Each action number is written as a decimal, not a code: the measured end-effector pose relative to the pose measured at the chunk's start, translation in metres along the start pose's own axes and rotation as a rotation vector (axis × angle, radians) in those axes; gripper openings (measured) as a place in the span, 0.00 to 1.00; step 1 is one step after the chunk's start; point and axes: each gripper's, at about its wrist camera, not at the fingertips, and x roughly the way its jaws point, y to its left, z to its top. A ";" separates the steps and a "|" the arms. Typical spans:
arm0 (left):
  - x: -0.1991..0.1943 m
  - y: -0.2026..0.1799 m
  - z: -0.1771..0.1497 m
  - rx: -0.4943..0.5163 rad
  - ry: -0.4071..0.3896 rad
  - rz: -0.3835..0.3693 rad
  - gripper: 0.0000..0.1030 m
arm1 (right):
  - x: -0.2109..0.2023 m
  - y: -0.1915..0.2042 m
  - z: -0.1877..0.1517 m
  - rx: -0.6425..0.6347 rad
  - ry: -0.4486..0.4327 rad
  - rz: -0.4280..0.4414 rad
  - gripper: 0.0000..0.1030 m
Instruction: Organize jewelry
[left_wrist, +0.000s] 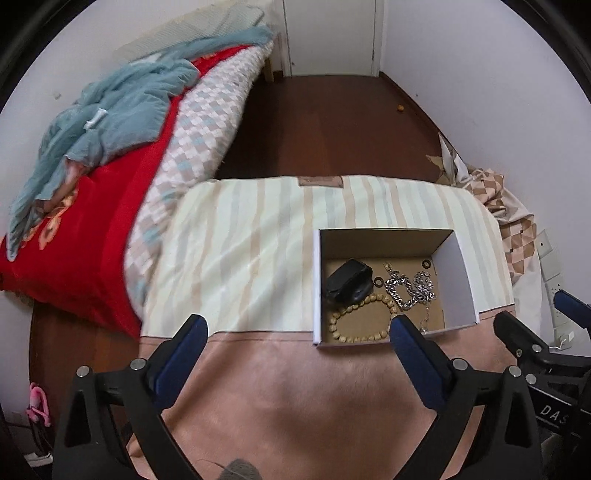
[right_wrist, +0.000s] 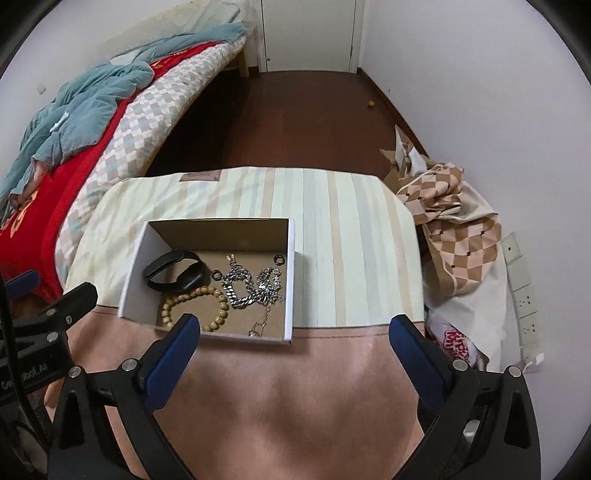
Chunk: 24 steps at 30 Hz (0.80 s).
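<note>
A white cardboard box (left_wrist: 463, 273) (right_wrist: 133, 258) stands on a striped and pink cloth. In it lie a black wristband (left_wrist: 347, 282) (right_wrist: 173, 271), a wooden bead bracelet (left_wrist: 360, 321) (right_wrist: 195, 302), silver chains (left_wrist: 410, 290) (right_wrist: 255, 286) and small dark rings (left_wrist: 425, 264) (right_wrist: 279, 259). My left gripper (left_wrist: 295, 328) is open and empty, just before the box's near left corner. My right gripper (right_wrist: 295, 328) is open and empty, at the box's near right corner. Each gripper shows at the edge of the other's view.
A bed with a red blanket (left_wrist: 85, 236) and blue clothing (left_wrist: 110, 110) lies to the left. Checked fabric and bags (right_wrist: 454, 229) are piled at the right by the wall. Dark wooden floor (right_wrist: 295, 122) runs to a white door.
</note>
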 end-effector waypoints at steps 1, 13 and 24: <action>-0.010 0.002 -0.003 -0.005 -0.016 0.001 0.98 | -0.009 0.001 -0.003 0.001 -0.012 -0.002 1.00; -0.126 0.020 -0.035 -0.069 -0.168 -0.024 0.98 | -0.148 0.006 -0.034 0.008 -0.201 -0.022 1.00; -0.203 0.030 -0.058 -0.076 -0.250 -0.040 0.98 | -0.244 0.006 -0.059 -0.001 -0.320 -0.017 1.00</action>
